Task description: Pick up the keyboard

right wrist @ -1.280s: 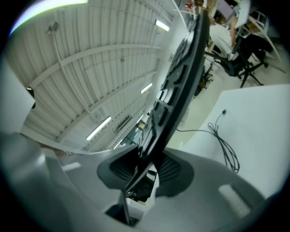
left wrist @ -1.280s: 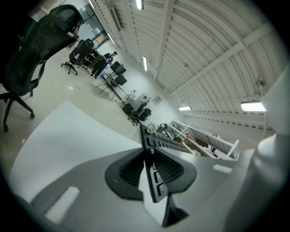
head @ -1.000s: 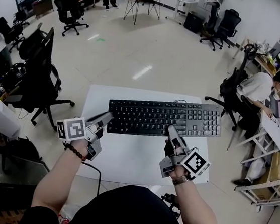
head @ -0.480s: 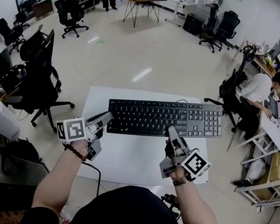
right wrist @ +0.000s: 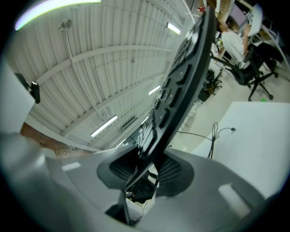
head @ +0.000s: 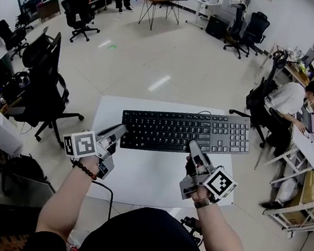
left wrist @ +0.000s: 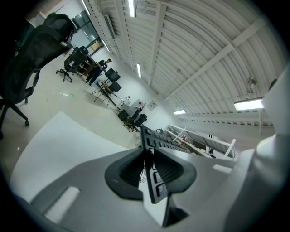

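A black full-size keyboard lies lengthwise over the white table in the head view. My left gripper is shut on its near left corner. My right gripper is shut on its near edge, right of the middle. In the left gripper view the keyboard's edge stands between the ribbed pads of the left gripper, keys facing right. In the right gripper view the keyboard rises tilted out of the right gripper, pinched between the pads. Whether it touches the table is unclear.
A black office chair stands left of the table. A person sits at a desk on the right, beside shelving. The keyboard's cable trails over the table's far edge. More chairs and desks stand across the room.
Almost nothing: the keyboard's right end has crept slightly right with my right gripper. The left gripper has kept still.
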